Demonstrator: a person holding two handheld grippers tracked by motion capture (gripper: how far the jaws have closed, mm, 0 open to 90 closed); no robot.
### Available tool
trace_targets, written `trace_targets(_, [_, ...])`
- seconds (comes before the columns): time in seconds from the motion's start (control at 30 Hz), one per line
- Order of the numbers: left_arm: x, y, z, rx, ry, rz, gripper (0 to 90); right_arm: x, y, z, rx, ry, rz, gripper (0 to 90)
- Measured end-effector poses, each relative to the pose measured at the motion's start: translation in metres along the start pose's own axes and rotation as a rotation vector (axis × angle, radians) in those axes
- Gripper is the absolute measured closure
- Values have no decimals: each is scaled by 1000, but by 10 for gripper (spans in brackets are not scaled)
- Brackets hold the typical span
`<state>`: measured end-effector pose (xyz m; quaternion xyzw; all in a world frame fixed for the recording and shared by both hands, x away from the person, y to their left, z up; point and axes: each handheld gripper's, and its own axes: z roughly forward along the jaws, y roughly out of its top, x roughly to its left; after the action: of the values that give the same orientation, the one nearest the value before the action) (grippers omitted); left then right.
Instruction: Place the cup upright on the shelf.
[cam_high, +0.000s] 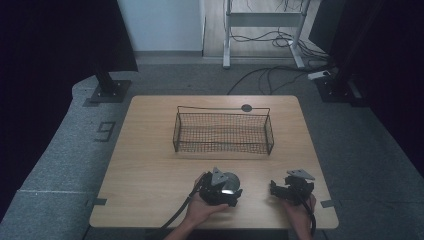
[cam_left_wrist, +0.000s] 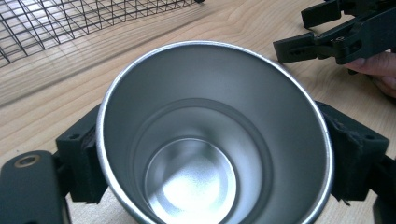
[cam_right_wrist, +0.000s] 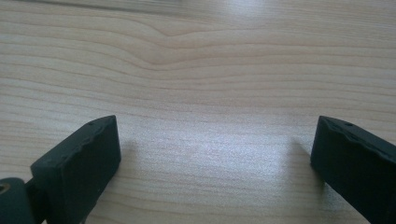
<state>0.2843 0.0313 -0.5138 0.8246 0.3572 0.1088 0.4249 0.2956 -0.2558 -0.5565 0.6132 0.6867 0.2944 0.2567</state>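
Note:
A shiny steel cup (cam_left_wrist: 215, 135) sits between the jaws of my left gripper (cam_left_wrist: 215, 154), which is shut on its sides; the cup's open mouth faces the camera and it is empty. From above, the same cup (cam_high: 229, 183) and left gripper (cam_high: 226, 189) are near the table's front edge, just left of centre. My right gripper (cam_high: 276, 189) rests to the right of it, near the front edge, its jaws wide apart over bare wood (cam_right_wrist: 210, 154) with nothing between them. That right gripper (cam_left_wrist: 327, 32) also appears at the top right of the left gripper view.
A black wire basket (cam_high: 223, 131), empty, stands on the far half of the wooden table (cam_high: 150, 165); its mesh (cam_left_wrist: 70, 21) is at the top left of the left gripper view. A dark round grommet (cam_high: 246, 107) sits behind the basket. Cables and stands lie on the floor beyond.

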Motion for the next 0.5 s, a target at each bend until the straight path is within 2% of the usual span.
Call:
trace_targets(0.17, [0,0,-1,-2,-4,16,137,0,0,0,0,0,0,14])
trace_targets(0.27, [2,1,-3,-8,-22,6,141,0,0,0,0,0,0,14])
trace_targets(0.5, [8,7,-14,-35,-27,2,143,0,0,0,0,0,1,14])
